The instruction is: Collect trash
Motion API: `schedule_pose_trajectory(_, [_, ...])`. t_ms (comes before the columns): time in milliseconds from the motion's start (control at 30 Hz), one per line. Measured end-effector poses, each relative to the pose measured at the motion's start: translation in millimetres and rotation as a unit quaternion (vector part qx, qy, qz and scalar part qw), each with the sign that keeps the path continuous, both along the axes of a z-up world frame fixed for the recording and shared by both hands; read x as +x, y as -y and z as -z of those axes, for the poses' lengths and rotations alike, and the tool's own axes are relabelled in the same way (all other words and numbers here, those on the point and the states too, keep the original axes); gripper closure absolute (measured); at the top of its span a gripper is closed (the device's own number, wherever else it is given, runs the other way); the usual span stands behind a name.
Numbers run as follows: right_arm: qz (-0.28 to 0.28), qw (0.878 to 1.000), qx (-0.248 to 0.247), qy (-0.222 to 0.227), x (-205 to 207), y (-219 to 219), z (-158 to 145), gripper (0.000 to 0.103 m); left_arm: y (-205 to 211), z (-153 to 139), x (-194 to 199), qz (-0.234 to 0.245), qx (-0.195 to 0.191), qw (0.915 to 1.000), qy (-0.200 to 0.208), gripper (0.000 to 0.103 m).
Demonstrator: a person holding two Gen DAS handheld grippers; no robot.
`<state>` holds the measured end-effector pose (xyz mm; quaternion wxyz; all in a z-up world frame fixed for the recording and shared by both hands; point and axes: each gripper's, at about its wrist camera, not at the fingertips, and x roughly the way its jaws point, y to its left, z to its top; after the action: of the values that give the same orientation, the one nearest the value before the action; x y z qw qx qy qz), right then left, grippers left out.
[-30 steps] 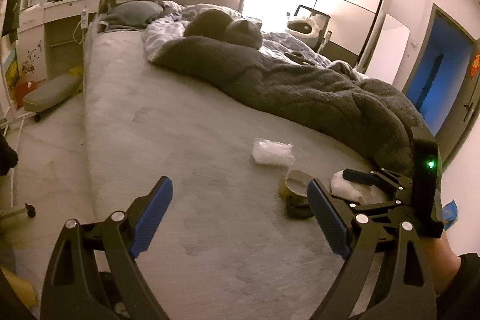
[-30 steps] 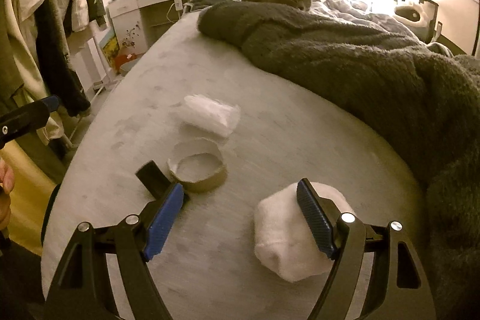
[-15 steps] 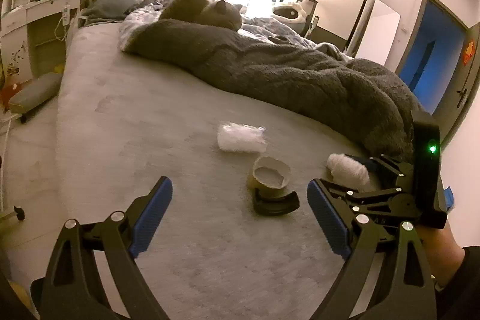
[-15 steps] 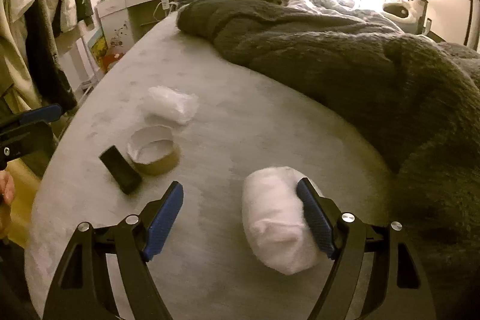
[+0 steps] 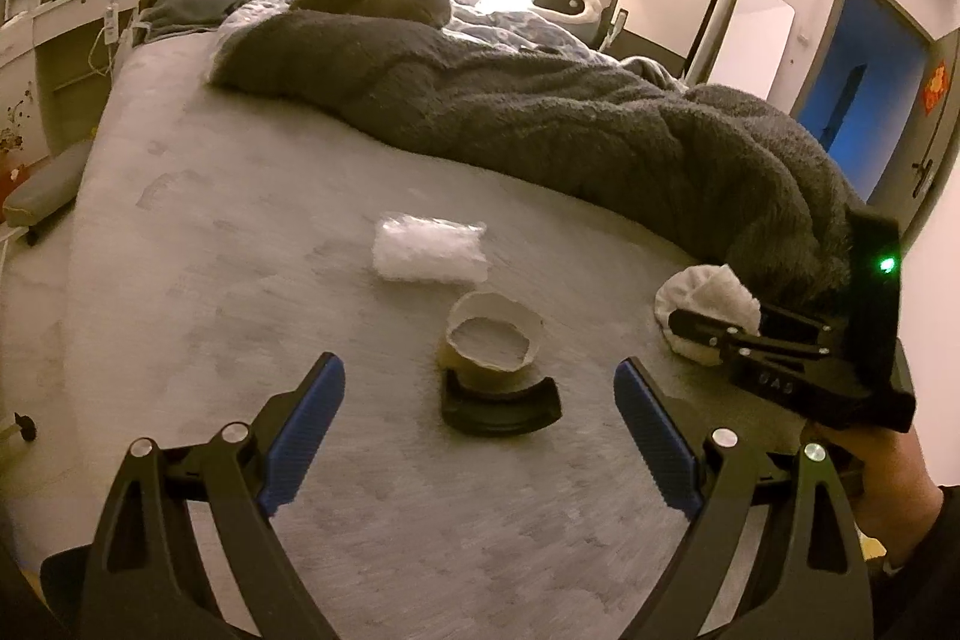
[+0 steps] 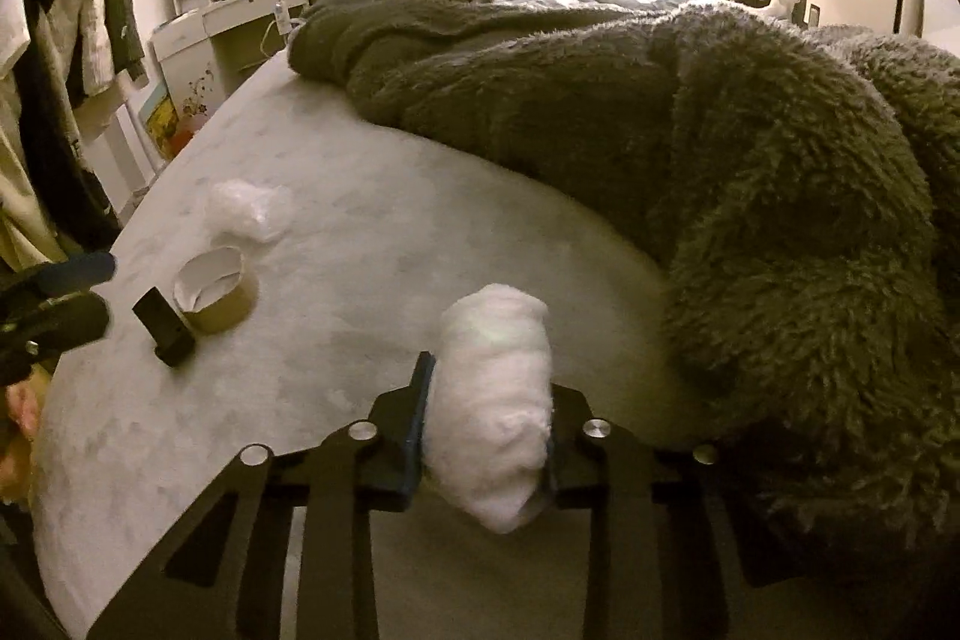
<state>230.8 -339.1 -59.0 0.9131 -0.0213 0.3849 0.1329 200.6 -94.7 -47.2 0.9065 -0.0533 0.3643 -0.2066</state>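
Only faint embossed characters, seemingly "GAS", were seen on the black body of the right gripper [image 5: 714, 328], to the right of the left gripper [image 5: 480, 400]; nothing else could be read.

1. Right hand-held gripper [image 6: 487, 439]: jaws just closed in, pads now pressed on both sides of the white wad [image 6: 495, 400]. Tilted down and forward.
2. Left hand-held gripper [image 5: 480, 436]: jaws wide apart, blue pads [image 5: 303, 424] clear of everything, nothing between them. Pitched down as well.
3. Person's right hand [image 5: 888, 472] visible behind the right unit, wrapped round its grip, dark sleeve at the wrist.
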Motion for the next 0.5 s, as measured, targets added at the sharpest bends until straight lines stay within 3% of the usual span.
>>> schedule_pose_trajectory(300, [-0.016,0.998,0.045,0.03,-13,13,-16,0.075,27,15,5,0.005,0.042,0.9991,-0.009,0.022])
schedule_pose_trajectory(500, [-0.026,0.998,0.046,0.033,-16,17,-16,0.075,33,24,11,-0.007,0.063,0.9978,-0.02,0.038])
